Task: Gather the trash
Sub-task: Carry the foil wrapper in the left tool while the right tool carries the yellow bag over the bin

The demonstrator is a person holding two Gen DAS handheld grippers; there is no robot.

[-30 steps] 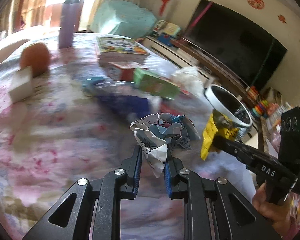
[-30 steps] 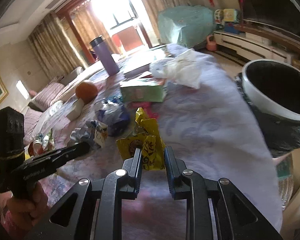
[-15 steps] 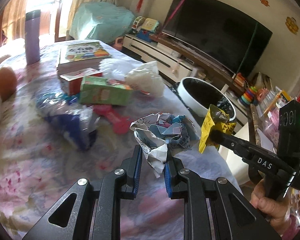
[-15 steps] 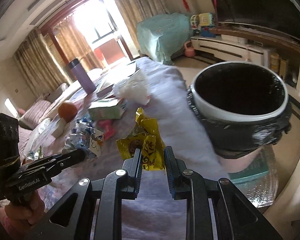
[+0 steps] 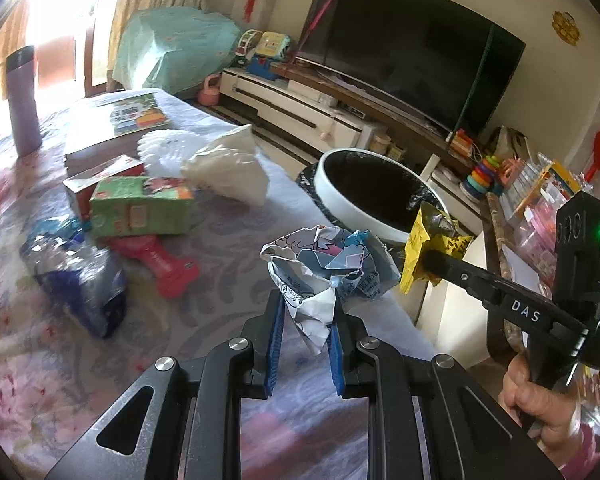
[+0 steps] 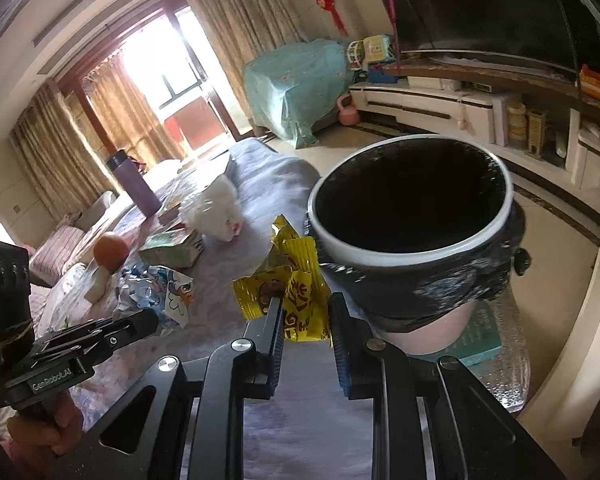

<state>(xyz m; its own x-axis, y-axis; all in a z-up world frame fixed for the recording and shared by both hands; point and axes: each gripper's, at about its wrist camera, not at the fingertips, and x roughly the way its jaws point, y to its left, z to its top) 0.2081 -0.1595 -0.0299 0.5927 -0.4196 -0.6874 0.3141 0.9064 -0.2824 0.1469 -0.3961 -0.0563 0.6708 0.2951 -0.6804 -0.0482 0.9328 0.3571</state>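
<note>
Bin [image 6: 412, 240] nearer now, cluttered table [image 5: 228, 240] — television [image 5: 412, 48]

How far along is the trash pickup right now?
Nothing visibly binned yet. In hand: the left gripper holds crumpled paper; the right gripper holds a yellow wrapper near the trash bin. Left: crushed bottle, tissues and cartons remain on the table.

Desk [image 5: 228, 236] carrying a carton [image 5: 140, 206], a crushed bottle [image 5: 76, 276] before it and tissues [image 5: 228, 172] behind, with the bin [image 6: 412, 240] beyond the desk's edge, below the television [image 5: 412, 48]
</note>
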